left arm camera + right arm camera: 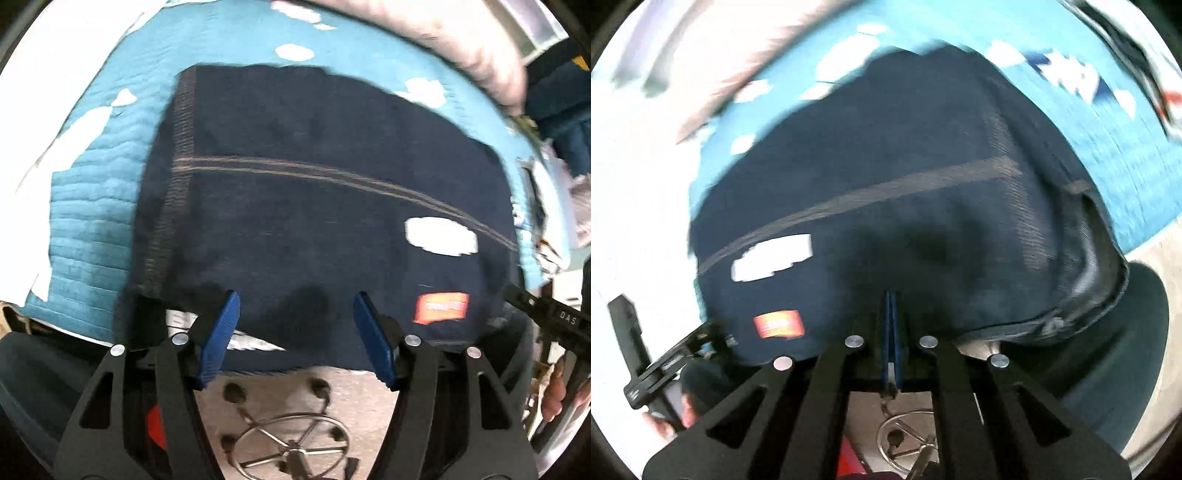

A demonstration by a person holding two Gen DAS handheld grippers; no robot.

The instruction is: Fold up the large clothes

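Observation:
A folded dark navy garment (pixel 314 192) with tan seam stitching, a white label and an orange tag (pixel 441 308) lies on a blue quilt with white clouds (pixel 96 206). It also shows in the right wrist view (pixel 886 206). My left gripper (pixel 295 310) is open, its blue pads (pixel 221 336) spread over the garment's near edge, holding nothing. My right gripper (pixel 891 295) has its pads pressed together at the garment's near edge; no cloth shows between them. The right gripper's body shows at the right edge of the left wrist view (pixel 554 317).
The quilt hangs over the bed's near edge above a pale floor. A chair's metal star base (pixel 295 443) stands on the floor below the grippers. A pale pillow (pixel 461 48) lies at the far side. A dark rounded object (pixel 1126 350) sits lower right.

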